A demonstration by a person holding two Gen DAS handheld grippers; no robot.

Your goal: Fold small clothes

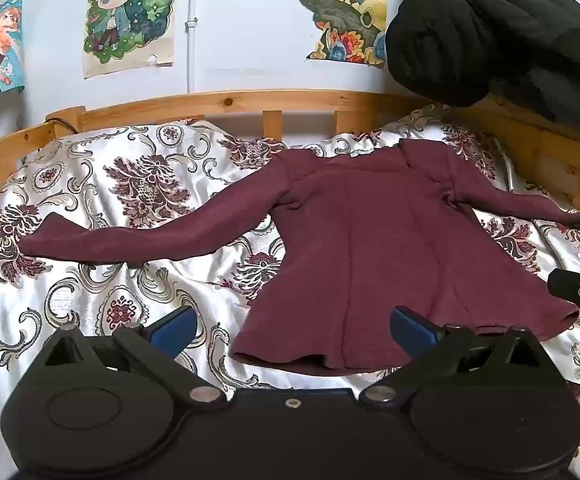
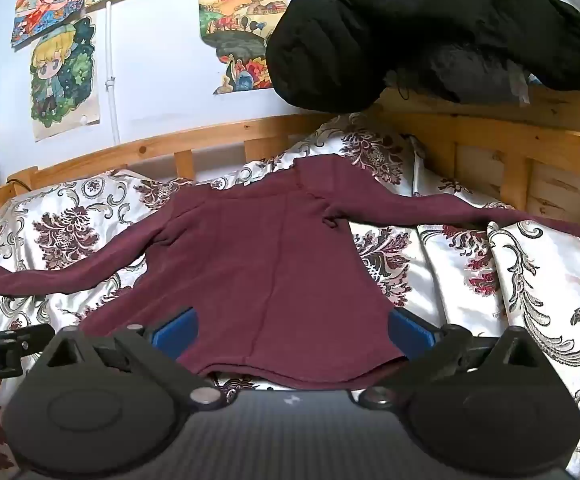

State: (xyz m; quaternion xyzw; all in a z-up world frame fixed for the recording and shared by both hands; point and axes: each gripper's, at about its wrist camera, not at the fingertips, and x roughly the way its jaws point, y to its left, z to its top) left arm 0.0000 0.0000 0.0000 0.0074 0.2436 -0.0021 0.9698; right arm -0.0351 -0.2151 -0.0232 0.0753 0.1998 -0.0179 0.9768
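A small maroon long-sleeved top (image 1: pixel 370 240) lies flat on the patterned bedspread (image 1: pixel 130 280), sleeves spread out left and right, hem toward me. It also shows in the right wrist view (image 2: pixel 266 264). My left gripper (image 1: pixel 292 330) is open and empty, its blue pads just above the hem's left part. My right gripper (image 2: pixel 292 332) is open and empty, its jaws wide on either side of the hem's right part. The right gripper's body shows at the right edge of the left wrist view (image 1: pixel 578 292).
A wooden bed rail (image 1: pixel 250 104) runs along the back and right side. A black padded jacket (image 1: pixel 498 32) hangs over the rail at the upper right. Posters (image 1: pixel 130 12) hang on the wall behind. A folded ridge of bedspread (image 2: pixel 530 280) lies to the right.
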